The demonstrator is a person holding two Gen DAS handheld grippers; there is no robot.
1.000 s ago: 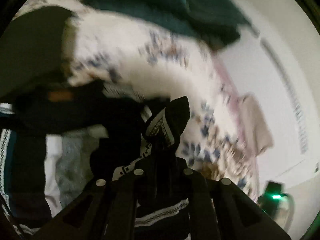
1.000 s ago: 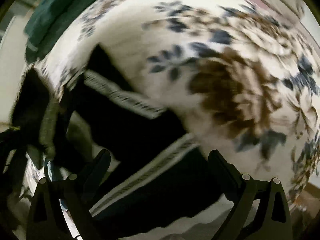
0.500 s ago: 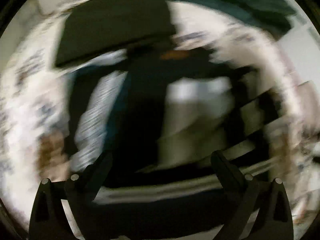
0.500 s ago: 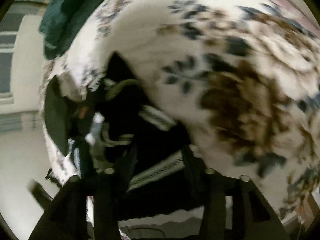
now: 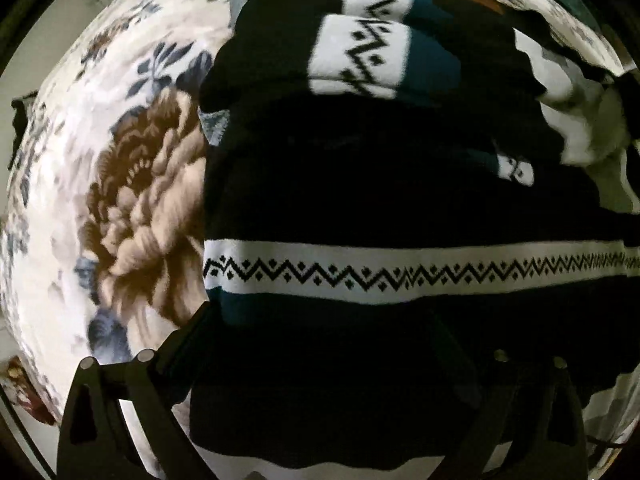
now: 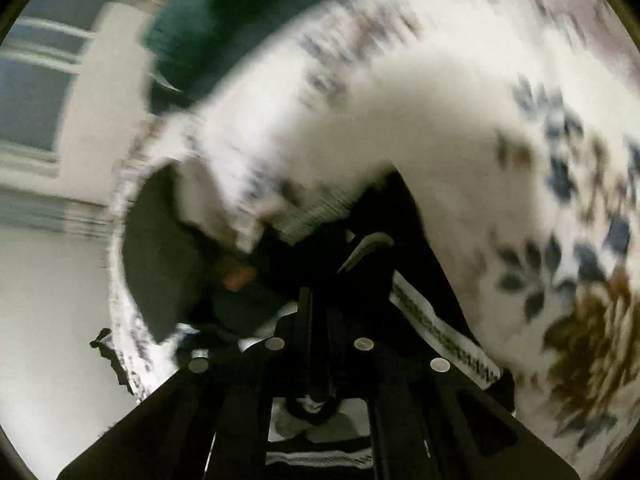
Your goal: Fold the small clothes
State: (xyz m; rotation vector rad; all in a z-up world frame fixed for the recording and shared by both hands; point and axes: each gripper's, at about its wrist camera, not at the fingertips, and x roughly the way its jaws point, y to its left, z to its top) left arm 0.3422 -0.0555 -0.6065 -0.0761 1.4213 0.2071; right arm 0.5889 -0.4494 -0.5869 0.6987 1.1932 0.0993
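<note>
A black knitted sweater [image 5: 360,184] with white zigzag bands lies spread on the floral bed cover [image 5: 120,200]. My left gripper [image 5: 324,320] points straight down over its lower part. Its jaws are opening wide, the sweater lies beneath them and nothing is pinched. In the right wrist view, which is blurred, my right gripper [image 6: 320,292] is shut on a fold of the black sweater [image 6: 372,248]. The white-banded edge [image 6: 440,336] trails off to the right of the fingers.
A white cloth [image 5: 580,132] lies at the sweater's right edge. A teal garment [image 6: 224,12] sits at the far end of the bed cover [image 6: 440,120]. A dark folded piece [image 6: 160,248] lies near the bed edge, with a window [image 6: 36,92] beyond.
My left gripper let go of the black fabric, opened wide and swung down over the spread sweater. My right gripper closed on the sweater's fold and lifted it.
</note>
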